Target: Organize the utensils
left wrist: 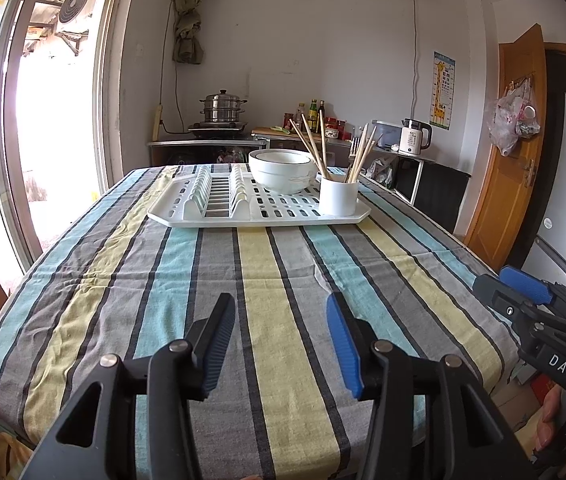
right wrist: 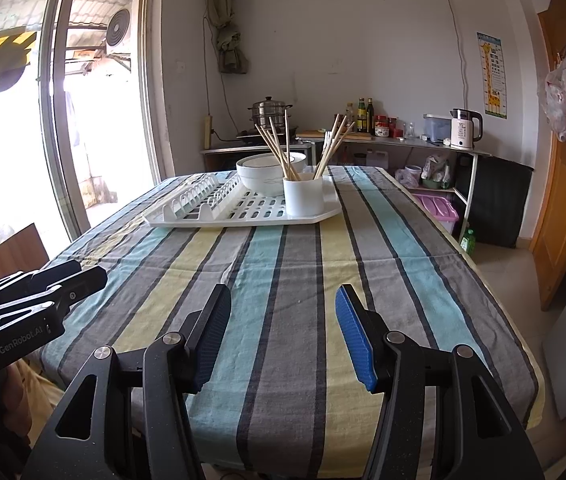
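Striped cloth below | left claw [left wrist: 279, 344] agape, empty, tilted down | right claw [right wrist: 283, 340] likewise

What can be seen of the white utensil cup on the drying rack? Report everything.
The white utensil cup is a plain, smooth cylinder, seemingly plastic or ceramic, with no handle or markings showing. It stands upright with its mouth open on the near right corner of the white slotted drying rack. Pale wooden chopsticks stand in it, fanned into two bunches leaning left and right. In both views it partly overlaps the stacked white bowls behind it; whether they touch is unclear. Neither gripper is near it.
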